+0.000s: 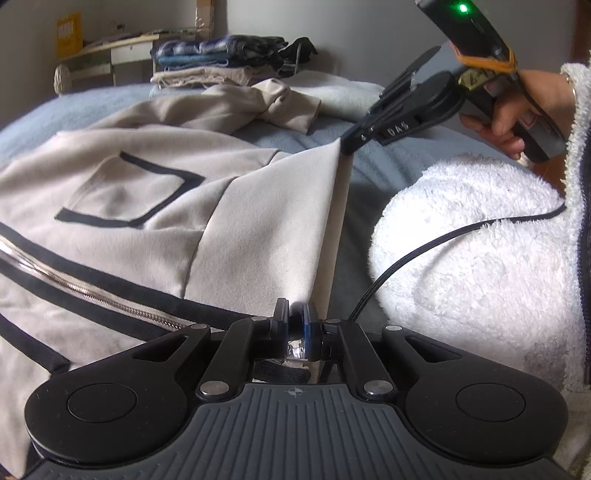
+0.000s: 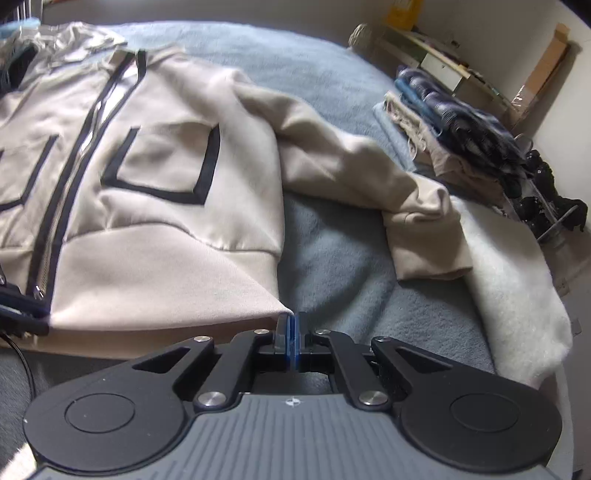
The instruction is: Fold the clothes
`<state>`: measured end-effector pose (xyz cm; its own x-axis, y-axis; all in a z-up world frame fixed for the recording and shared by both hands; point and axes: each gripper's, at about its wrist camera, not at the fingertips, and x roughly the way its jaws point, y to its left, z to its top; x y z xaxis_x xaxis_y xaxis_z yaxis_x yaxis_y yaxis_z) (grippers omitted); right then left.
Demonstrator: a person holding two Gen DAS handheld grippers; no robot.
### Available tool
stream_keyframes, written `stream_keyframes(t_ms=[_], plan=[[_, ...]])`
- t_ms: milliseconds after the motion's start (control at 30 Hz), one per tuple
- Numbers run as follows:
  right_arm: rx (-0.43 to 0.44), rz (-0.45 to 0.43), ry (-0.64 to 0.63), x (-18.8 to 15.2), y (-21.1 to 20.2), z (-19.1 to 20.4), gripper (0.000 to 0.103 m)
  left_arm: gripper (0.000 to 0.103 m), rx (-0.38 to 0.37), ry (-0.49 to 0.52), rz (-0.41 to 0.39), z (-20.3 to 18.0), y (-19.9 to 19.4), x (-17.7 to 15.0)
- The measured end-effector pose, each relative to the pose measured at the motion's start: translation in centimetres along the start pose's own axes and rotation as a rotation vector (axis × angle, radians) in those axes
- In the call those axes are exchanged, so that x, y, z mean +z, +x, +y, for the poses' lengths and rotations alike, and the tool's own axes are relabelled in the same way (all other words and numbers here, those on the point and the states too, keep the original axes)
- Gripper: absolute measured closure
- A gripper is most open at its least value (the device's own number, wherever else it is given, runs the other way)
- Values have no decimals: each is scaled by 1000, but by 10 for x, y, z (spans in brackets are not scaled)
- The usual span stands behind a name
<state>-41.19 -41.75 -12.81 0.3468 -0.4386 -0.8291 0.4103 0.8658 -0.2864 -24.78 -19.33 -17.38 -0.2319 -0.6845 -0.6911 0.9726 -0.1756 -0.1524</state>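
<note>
Jacket [image 2: 155,192]: left half and collar cut off at frame's left and upper-left edges. Clothes pile [image 2: 454,122], upper right: blurred, items indistinguishable. Yellow box [image 1: 68,34], upper left: print illegible.

We see a pale beige jacket [image 2: 166,177] across the left and centre of the frame, with black trim along its silver zip [image 1: 96,288] and black outlines round its pockets. Under it lies a grey-blue blanket [image 2: 332,258], with a cream-white one [image 2: 517,288] at the lower right. At the upper right a stack of folded clothes [image 2: 454,122] shows dark blue-and-white checks over blue and tan. We note a fluffy white sleeve [image 1: 472,251], black gripper frames with blue pads [image 2: 291,343], and a yellow box [image 1: 68,33] at upper left.
</note>
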Motion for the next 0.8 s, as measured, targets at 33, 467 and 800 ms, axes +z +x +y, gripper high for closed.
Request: stream_keyframes(t_ms=[33,467,800], plan=[[4,20,2,-2,5,-1,103,98,-8,-14,4,2,2,-1],[196,145,478,-38,18,-84,100,97,-50,-28,19,9,1,-6],[498,81,693,14,65,-92,50,97,-48,-35,22,10,2,-8]])
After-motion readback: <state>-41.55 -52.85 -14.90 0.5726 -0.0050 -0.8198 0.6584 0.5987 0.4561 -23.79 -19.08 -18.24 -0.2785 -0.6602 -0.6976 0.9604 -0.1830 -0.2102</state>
